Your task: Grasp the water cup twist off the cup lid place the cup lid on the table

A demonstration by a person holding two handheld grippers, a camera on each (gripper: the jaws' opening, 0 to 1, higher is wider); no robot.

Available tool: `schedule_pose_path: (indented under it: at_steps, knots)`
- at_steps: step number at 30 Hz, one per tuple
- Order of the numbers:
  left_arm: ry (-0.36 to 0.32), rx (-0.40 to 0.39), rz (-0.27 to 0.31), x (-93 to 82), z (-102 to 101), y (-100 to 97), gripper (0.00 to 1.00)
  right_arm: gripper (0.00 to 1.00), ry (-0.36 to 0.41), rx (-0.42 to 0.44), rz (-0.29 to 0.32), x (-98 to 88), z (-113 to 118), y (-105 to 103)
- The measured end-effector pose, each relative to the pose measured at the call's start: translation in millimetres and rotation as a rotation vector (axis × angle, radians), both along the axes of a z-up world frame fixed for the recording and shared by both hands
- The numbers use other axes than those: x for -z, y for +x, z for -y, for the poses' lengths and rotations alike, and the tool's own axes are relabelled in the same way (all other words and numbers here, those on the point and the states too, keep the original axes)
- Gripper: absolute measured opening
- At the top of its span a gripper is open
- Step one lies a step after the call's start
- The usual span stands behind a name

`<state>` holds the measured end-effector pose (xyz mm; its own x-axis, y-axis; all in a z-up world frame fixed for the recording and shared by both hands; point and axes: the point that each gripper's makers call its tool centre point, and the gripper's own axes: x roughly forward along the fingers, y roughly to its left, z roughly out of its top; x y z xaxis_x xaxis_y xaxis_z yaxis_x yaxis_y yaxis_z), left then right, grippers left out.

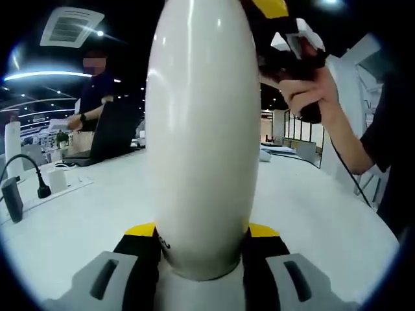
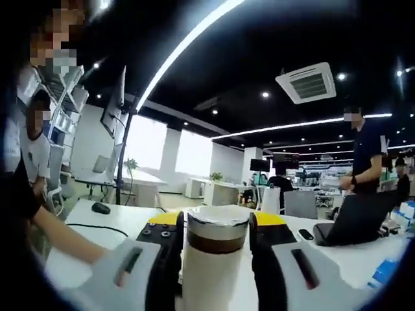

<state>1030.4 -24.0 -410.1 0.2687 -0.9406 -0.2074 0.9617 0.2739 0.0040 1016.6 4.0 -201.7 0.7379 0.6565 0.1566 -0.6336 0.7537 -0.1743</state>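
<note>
- While clamped between the left gripper (image 1: pixel 201 249) jaws, white water cup (image 1: pixel 201 129) upright above the white table (image 1: pixel 311 207), away from its edges.
- Right gripper (image 2: pixel 217 249) closed on the silvery cup lid (image 2: pixel 217 223) at the cup's top.
- Black laptop (image 2: pixel 353 223) open near the table's far edge.

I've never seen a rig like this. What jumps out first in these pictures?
A tall white water cup dominates the left gripper view, standing on the white table and clamped near its base by the left gripper. In the right gripper view, the right gripper closes around its lid.
</note>
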Motion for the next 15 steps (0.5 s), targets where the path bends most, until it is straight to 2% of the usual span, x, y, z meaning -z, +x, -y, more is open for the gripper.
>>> schedule_pose_path:
  at_steps: [3,9,12,15]
  knots:
    - [0.0,-0.001,0.0,0.2,0.2,0.7,0.52,0.45,-0.041,0.037,0.0,4.0,-4.9,4.7]
    - [0.0,-0.002,0.0,0.4,0.2,0.2,0.52,0.44,-0.033,0.04,-0.018,4.8,-2.4,8.3]
    - [0.0,0.0,0.0,0.5,0.5,-0.2,0.52,0.44,-0.021,-0.016,-0.014,4.4,0.2,6.7]
    - [0.0,0.001,0.0,0.5,0.8,0.1,0.52,0.44,0.003,-0.111,-0.018,3.9,-0.7,5.3]
